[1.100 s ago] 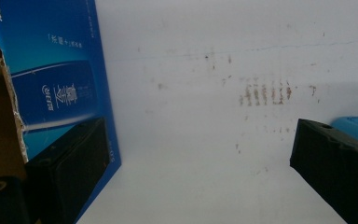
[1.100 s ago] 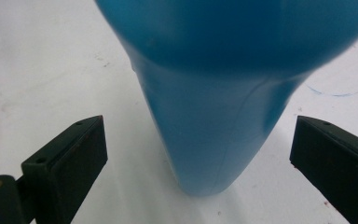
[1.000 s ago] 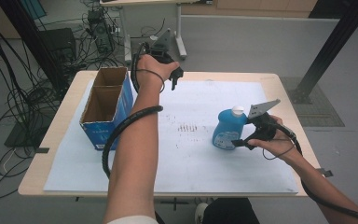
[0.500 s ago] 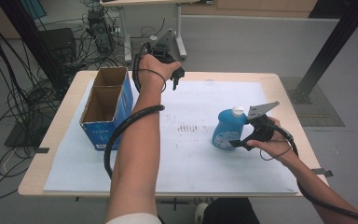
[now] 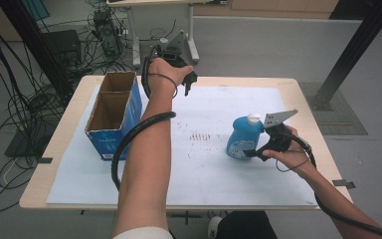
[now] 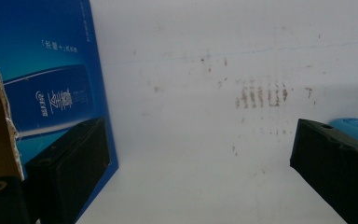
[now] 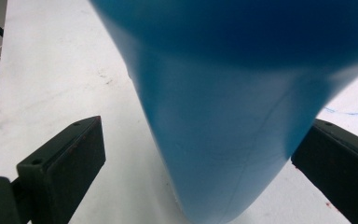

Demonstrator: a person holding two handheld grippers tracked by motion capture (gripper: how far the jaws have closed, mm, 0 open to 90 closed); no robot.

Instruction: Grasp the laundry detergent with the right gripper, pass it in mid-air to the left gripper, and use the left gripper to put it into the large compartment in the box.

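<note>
The bottle (image 5: 243,138) is seen as smooth, satin blue plastic; the box (image 5: 113,113) as glossy printed cardboard, raw brown inside; the tabletop (image 5: 69,109) as pale wood under matt, stained white paper (image 5: 214,164).

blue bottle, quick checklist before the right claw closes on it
1. Blue bottle upright on the white sheet: ok.
2. Bottle between the right claw jaws: ok; the right gripper view shows its body in the gap.
3. Jaws open wide enough: ok; space shows between the nearer jaw and the bottle, so no grip yet.
4. Bottle centred in the gap: not ok; it sits closer to one jaw.
5. Left claw out of the way: ok; it is open above the far edge of the sheet.
6. Cardboard box ready to receive: cannot tell; its two compartments look open, but their bottoms are hard to see.
</note>
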